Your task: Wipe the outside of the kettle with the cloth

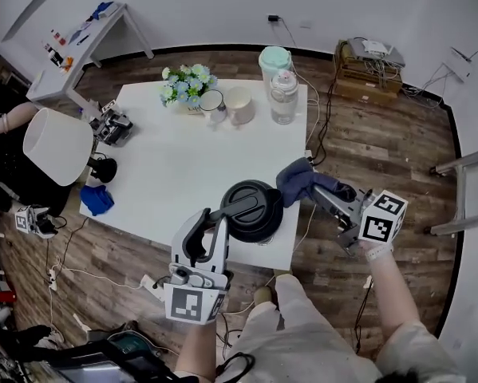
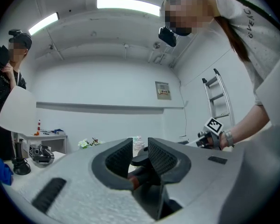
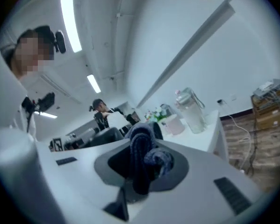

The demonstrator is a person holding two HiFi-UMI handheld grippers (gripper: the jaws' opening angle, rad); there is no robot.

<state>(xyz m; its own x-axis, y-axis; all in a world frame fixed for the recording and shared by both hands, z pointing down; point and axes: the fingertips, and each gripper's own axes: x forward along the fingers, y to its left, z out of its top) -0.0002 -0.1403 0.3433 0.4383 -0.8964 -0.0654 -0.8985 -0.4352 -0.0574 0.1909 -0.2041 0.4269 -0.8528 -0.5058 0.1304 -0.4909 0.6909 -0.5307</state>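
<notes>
The white bench carries the work. The kettle stands upright close to its near edge, towards the right-hand corner, well apart from the cups and flowers at the far side.

**Kettle.** It is a dark, rigid body with a smooth lid and shell. The surface is judged hard and somewhat slippery, and the weight depends on contents that cannot be seen. The proper hold is the handle, which points towards the person. Because the kettle stands near the bench edge, wiping pressure is best directed inward, against the braced handle.

**Cloth.** The dark blue cloth is soft and limp, bunched into a wad. It lies at the kettle's right flank, touching it or just beside it. It is judged to conform readily to the curved shell. Hold it by a fold, so that a pad of fabric projects ahead of the tips.

**Left tongs**. The jaws are closed to a narrow gap with the dark handle clamped between them, which steadies the kettle.

**Right tongs**. The jaws are closed on the cloth, which fills the space between them and spills out over the tips.
</notes>
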